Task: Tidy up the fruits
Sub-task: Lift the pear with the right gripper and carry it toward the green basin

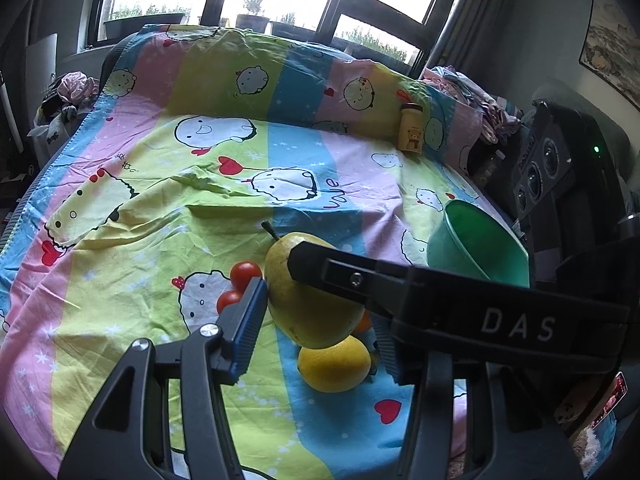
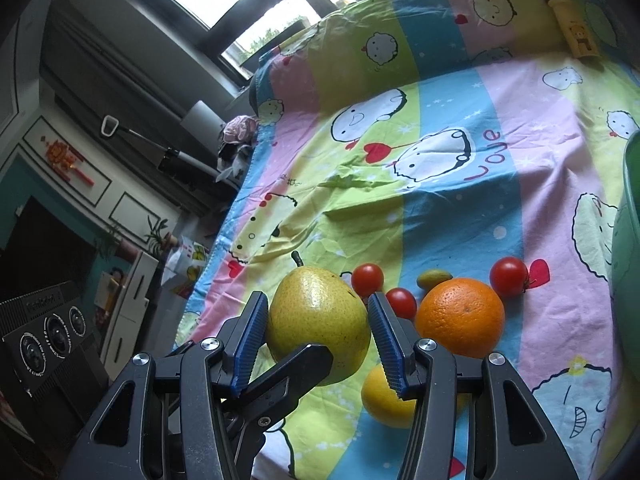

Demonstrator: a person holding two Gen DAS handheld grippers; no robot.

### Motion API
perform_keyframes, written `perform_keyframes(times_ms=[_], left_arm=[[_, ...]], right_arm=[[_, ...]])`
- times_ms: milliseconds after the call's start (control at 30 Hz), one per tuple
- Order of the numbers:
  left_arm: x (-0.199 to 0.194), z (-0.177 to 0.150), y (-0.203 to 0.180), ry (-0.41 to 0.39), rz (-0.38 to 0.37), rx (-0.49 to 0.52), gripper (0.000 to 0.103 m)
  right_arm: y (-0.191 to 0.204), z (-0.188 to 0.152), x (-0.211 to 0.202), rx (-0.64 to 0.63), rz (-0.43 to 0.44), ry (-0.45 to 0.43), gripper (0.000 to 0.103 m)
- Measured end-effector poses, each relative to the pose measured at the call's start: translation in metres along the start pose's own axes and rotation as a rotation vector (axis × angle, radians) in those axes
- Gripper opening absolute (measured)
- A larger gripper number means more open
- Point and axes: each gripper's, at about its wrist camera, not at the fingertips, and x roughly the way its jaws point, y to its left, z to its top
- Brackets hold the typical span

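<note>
Pinching one pear (image 2: 318, 326) between them, both tongs (image 2: 316, 344) beside the tilted green bowl (image 1: 478, 246).

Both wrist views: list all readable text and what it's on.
"DAS": on the right gripper arm crossing the left wrist view.
"Love": printed on the cartoon bedsheet.
Bear-print yellow bottle: no legible text.
Black three-lens box: lettering along its top too blurred to read.
</note>
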Motion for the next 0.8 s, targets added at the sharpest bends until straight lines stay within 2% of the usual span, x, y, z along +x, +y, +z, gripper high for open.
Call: perform_keyframes(times_ms=[800], left_arm=[[0.015,0.023,-0.040,0.019,-0.018,0.131,0.051]], right_arm=[[-0.029,0.011,-0.033,0.087,0.008,-0.102,0.054]])
